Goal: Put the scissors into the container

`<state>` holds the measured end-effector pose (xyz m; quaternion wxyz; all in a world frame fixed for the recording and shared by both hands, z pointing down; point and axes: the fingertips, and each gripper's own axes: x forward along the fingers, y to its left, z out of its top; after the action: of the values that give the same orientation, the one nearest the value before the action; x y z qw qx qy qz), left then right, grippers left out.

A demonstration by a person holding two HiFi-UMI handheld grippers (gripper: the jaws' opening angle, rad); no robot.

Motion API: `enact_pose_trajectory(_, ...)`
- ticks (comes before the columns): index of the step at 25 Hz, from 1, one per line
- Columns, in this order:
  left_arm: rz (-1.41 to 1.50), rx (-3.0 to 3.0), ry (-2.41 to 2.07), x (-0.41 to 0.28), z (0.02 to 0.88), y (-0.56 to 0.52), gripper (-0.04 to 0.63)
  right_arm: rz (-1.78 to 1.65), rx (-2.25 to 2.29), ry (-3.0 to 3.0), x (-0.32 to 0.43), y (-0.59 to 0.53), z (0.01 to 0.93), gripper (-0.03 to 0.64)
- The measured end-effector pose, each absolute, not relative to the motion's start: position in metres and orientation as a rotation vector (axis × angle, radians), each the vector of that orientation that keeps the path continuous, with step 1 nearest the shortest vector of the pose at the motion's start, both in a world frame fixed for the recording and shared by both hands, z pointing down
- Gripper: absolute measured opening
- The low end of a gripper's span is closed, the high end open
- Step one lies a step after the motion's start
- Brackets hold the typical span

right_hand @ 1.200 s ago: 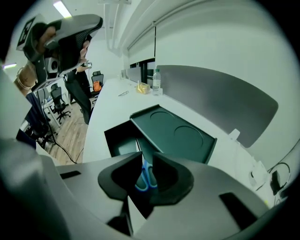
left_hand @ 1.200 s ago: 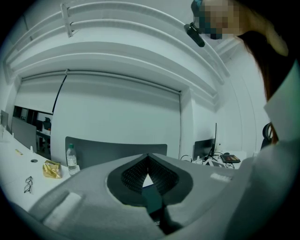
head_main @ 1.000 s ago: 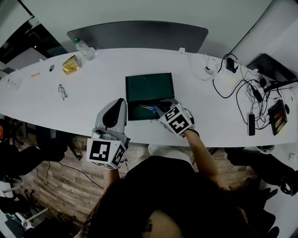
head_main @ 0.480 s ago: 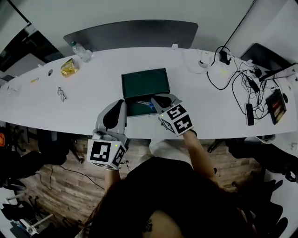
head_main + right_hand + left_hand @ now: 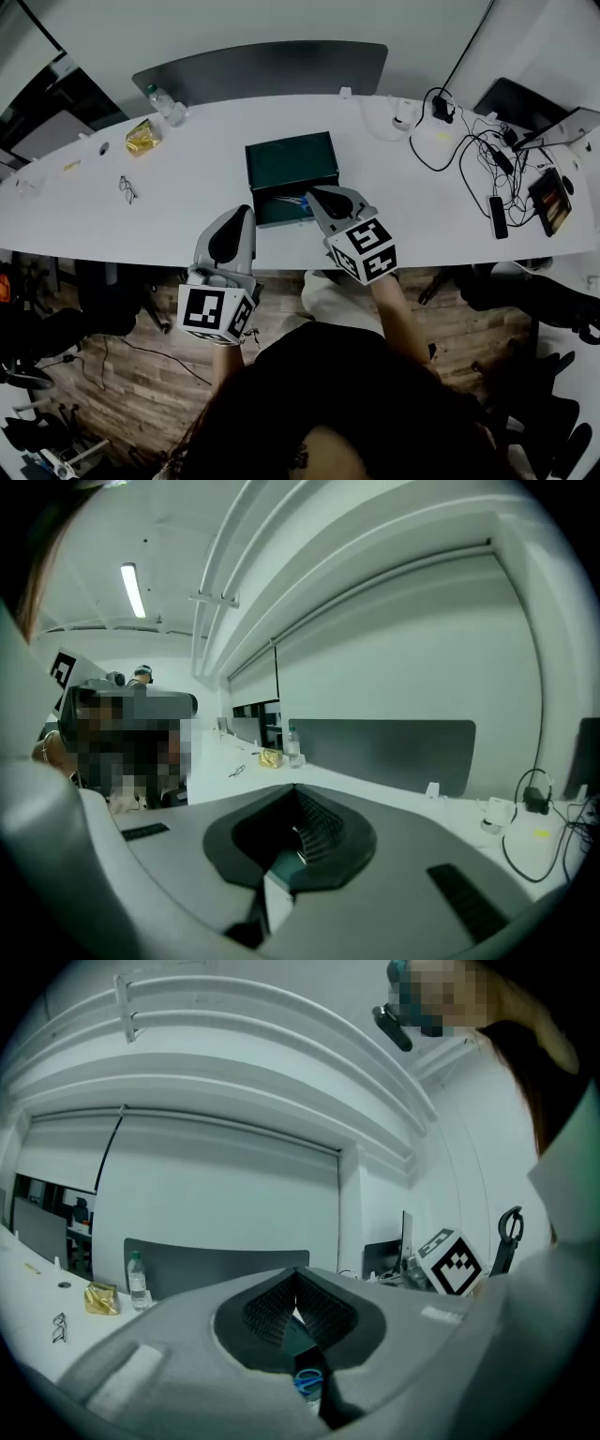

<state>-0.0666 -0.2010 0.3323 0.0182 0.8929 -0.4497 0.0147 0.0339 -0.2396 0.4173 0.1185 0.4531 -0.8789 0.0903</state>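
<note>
I see the long white surface [image 5: 187, 178] running the full width, its near edge curving over the wooden floor [image 5: 131, 375] and a dark panel [image 5: 262, 70] standing along its far edge. Left of the dark green container [image 5: 291, 159] the top is broad and bare; at the right end, cables [image 5: 459, 150] crowd it. My left gripper [image 5: 246, 210] reaches in across the near edge, jaws pressed together, empty. My right gripper [image 5: 315, 193] is at the container's near right side, jaws pressed together on nothing. The scissors [image 5: 292, 200] lie inside the container, just beside those jaws.
</note>
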Motion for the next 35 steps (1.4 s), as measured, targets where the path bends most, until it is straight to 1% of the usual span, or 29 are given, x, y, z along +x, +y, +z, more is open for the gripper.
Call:
enact_pose_trajectory(17,0.018,2.825,-1.340,-0.082,0.323,-0.140,0.011,0.176,1.511,-2.623,0.030,-0.165,0.364,0.008)
enact_pose_trajectory(35,0.013,2.872,-1.265,-0.099,0.321,-0.088,0.011,0.157,1.580,-2.625,0.012,-0.104,0.352,0.008)
